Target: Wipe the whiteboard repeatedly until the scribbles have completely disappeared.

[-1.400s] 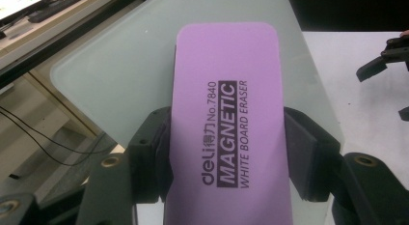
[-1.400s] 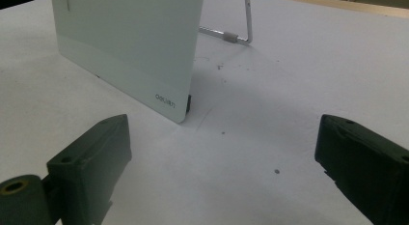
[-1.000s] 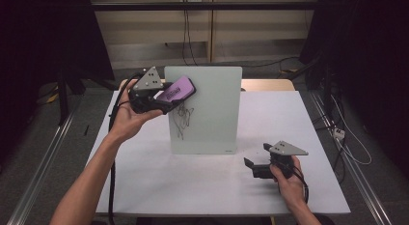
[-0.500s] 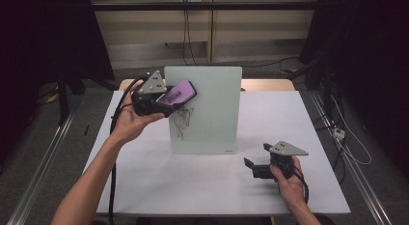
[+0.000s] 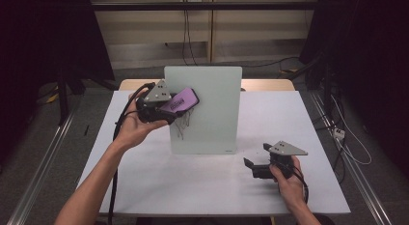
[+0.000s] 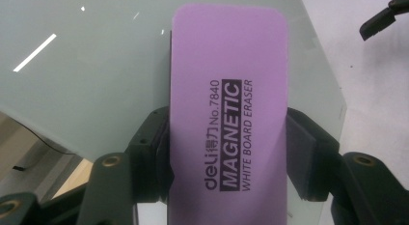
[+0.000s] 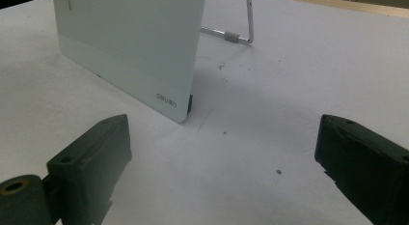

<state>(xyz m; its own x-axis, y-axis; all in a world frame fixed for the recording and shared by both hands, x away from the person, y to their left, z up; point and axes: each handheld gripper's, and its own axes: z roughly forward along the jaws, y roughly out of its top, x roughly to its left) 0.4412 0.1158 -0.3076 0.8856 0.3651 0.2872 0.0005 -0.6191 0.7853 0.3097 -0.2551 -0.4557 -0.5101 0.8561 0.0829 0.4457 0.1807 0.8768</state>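
Observation:
A pale glass whiteboard (image 5: 207, 109) stands upright on a wire stand in the middle of the white table (image 5: 318, 128). Dark scribbles (image 5: 183, 126) mark its lower left face. My left gripper (image 5: 166, 109) is shut on a purple magnetic whiteboard eraser (image 5: 181, 100) and holds it against the board's upper left, just above the scribbles. In the left gripper view the eraser (image 6: 229, 119) sits squeezed between both jaws, in front of the board (image 6: 87, 85). My right gripper (image 5: 254, 166) rests low on the table at the front right, open, nothing between its jaws. The board's lower corner (image 7: 169, 97) lies ahead of it.
The board's wire stand (image 7: 241, 27) juts out behind it. Cables trail from both grippers. Beyond the table's far edge a wooden surface (image 5: 267, 84) shows. Dark curtains hang at both sides.
My left gripper has shifted the eraser slightly down and right along the board's upper left. The right gripper has stayed still.

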